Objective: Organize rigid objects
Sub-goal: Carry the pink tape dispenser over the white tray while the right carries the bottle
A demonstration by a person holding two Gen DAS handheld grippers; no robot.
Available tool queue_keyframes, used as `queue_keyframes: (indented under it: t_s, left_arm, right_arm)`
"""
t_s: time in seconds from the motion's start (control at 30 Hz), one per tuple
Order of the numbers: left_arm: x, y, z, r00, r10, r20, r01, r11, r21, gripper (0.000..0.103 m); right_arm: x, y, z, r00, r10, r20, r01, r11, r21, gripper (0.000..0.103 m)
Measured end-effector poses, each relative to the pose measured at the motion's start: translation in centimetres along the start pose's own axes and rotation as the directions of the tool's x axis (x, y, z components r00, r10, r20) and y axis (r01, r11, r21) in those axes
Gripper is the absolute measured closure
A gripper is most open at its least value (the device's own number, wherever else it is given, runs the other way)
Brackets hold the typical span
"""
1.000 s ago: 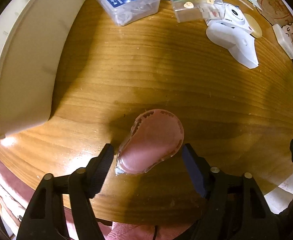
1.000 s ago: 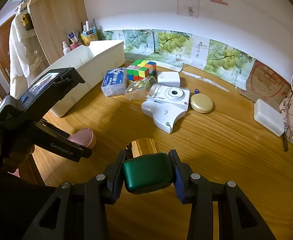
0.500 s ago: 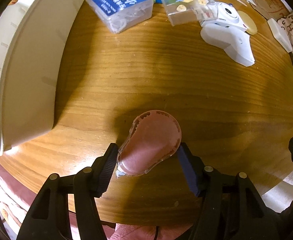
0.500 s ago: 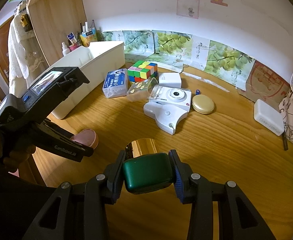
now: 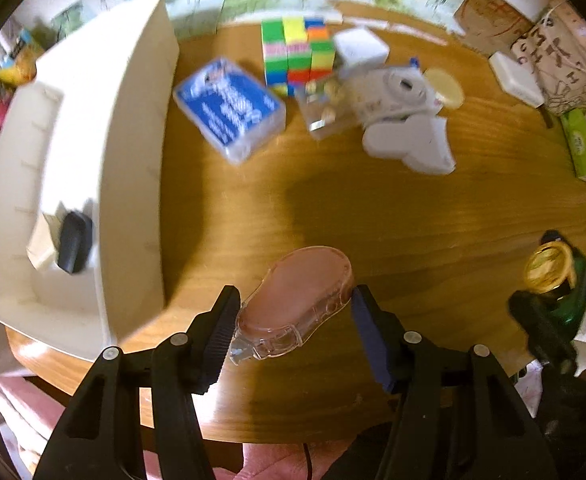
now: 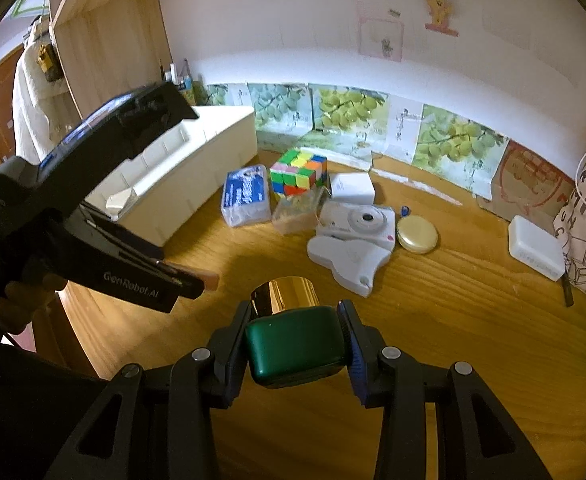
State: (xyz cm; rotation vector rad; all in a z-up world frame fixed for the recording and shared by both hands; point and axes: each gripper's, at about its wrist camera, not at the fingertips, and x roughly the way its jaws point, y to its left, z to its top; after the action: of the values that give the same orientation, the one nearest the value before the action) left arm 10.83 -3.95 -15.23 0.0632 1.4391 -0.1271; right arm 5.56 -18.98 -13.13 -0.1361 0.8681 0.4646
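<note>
Bin (image 5: 133, 184) contents blurred, dark item (image 5: 75, 242) beside pale block

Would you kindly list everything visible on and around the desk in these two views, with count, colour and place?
storage bin: 1, cream, desk's left side
box with blue label: 1, clear, beside the bin
puzzle cube: 1, multicoloured, desk's rear
small box: 1, white, right of the cube
clear case: 1, transparent, before the cube
camera: 1, white, desk's middle
flat dispenser: 1, white, before the camera
round tin: 1, gold, right of the camera
correction tape: 1, pink, in the left grip
green bottle: 1, gold cap, in the right grip
left hand-held gripper: 1, black, closing on the tape
right hand-held gripper: 1, black, clamped
</note>
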Motion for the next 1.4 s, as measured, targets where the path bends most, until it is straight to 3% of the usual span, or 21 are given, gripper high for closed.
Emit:
queue_keyframes:
  t_s: [0.43,0.73,1.07,1.4]
  left_arm:
    - [-7.2,2.6,1.8,0.983,0.005,0.183,-0.02,0.996,0.083,0.042]
    - [-9.7,5.9,2.1,0.967,0.01,0.254,-0.032,0.996,0.081,0.042]
    - [-10.4,11.0,1.6,0.96,0.042,0.277,-0.059,0.997,0.054,0.042]
    - [-9.0,16.8,0.7,0.965,0.085,0.246,-0.092,0.996,0.019,0.042]
  right_arm:
    - [-1.0,4.5,3.4,0.995,-0.008,0.103,0.007,1.0,0.012,0.061]
    - [-0.7,7.4,5.6,0.987,-0.014,0.16,0.012,1.0,0.015,0.061]
    - [0.7,11.3,7.4,0.98,-0.006,0.199,0.003,1.0,0.015,0.061]
    - [3.3,15.7,8.8,0.977,0.02,0.214,-0.025,0.999,0.022,0.061]
